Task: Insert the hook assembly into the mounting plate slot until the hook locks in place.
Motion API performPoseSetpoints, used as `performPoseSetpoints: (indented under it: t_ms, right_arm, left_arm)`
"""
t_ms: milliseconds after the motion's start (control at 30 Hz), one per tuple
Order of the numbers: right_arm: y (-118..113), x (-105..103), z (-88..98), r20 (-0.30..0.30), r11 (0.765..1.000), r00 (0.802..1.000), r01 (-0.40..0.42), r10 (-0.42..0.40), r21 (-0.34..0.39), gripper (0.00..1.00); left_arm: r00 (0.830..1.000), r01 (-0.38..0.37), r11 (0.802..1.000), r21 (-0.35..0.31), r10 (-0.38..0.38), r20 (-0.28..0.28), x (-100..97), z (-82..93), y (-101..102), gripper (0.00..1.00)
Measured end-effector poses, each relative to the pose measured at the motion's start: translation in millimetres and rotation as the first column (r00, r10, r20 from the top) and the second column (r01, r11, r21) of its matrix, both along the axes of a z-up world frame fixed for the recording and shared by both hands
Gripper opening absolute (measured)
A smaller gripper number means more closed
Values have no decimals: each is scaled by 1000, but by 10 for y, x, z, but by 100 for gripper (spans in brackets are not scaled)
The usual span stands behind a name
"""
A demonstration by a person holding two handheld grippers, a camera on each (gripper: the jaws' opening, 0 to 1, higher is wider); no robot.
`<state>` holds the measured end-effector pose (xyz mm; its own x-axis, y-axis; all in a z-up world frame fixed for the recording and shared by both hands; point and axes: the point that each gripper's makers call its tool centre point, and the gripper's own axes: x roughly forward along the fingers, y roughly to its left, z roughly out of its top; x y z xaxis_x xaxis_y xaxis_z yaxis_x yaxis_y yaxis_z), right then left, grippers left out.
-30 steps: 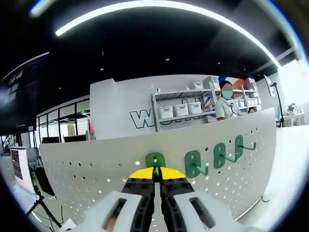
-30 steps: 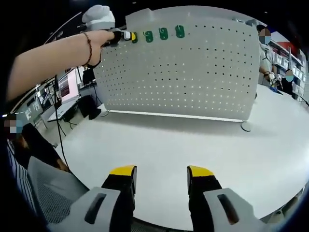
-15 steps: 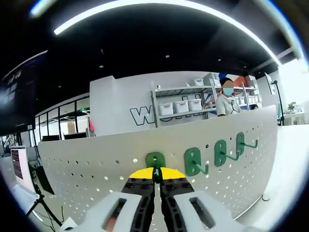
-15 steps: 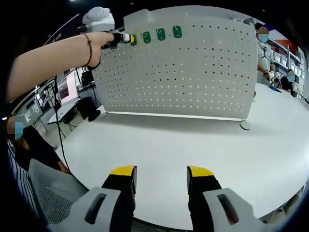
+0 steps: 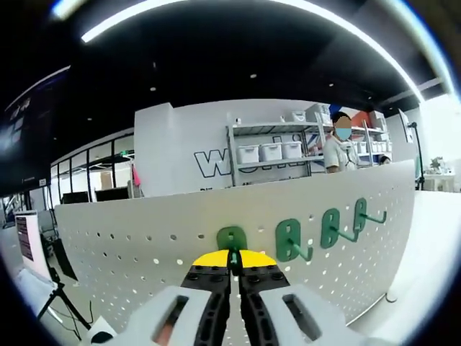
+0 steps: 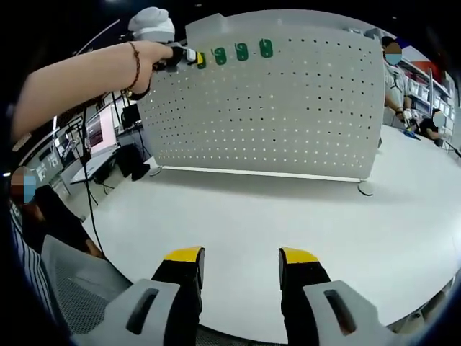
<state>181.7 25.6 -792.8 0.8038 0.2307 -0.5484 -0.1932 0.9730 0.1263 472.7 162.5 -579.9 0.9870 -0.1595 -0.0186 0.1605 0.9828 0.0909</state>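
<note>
A white perforated mounting plate [image 5: 144, 259] [image 6: 288, 108] stands upright on a white table. My left gripper [image 5: 233, 261] is shut on a green hook [image 5: 231, 239], whose back plate lies against the panel near its top edge. Three more green hooks [image 5: 292, 241] [image 6: 242, 51] hang in a row to the right of it. In the right gripper view the left gripper [image 6: 189, 55] sits at the panel's top left, held by a person's arm [image 6: 79, 79]. My right gripper [image 6: 238, 261] stands open low over the table with nothing between its jaws.
The white table [image 6: 288, 216] spreads wide in front of the panel. A mesh chair back [image 6: 72, 288] stands at the near left. People stand by shelves [image 5: 270, 155] beyond the panel. Monitors and a stand sit off to the left.
The left gripper view has shifted slightly; the gripper stays shut on the green hook at the panel. The right gripper has not moved.
</note>
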Motion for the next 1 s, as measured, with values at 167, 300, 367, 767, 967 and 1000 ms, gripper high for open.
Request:
performPoseSetpoints:
  t_ms: [167, 300, 367, 767, 967, 1000]
  right_arm:
    - [-7, 4, 3, 3, 1000, 1000, 0, 0, -5, 38]
    - [-12, 6, 2, 3, 1000, 1000, -2, 2, -8, 38]
    - [-14, 8, 7, 7, 1000, 1000, -1, 1, -11, 39]
    - [-18, 3, 15, 16, 1000, 1000, -10, 10, -29, 39]
    - [-70, 9, 24, 23, 1000, 1000, 1, 0, -31, 39]
    - [-89, 14, 27, 27, 1000, 1000, 8, -7, -31, 39]
  left_arm:
    - [999, 26, 999, -28, -27, -42, -5, -25, -23, 4]
    - [995, 61, 995, -85, -67, -72, -41, -48, -105, 15]
    - [996, 55, 997, -46, -58, -74, -58, -47, -114, 21]
    - [993, 81, 991, -102, -89, -81, -175, 47, -16, 49]
    - [988, 110, 988, -112, -121, -95, -274, 12, 26, 61]
    - [987, 120, 987, -108, -131, -98, -309, -6, 38, 61]
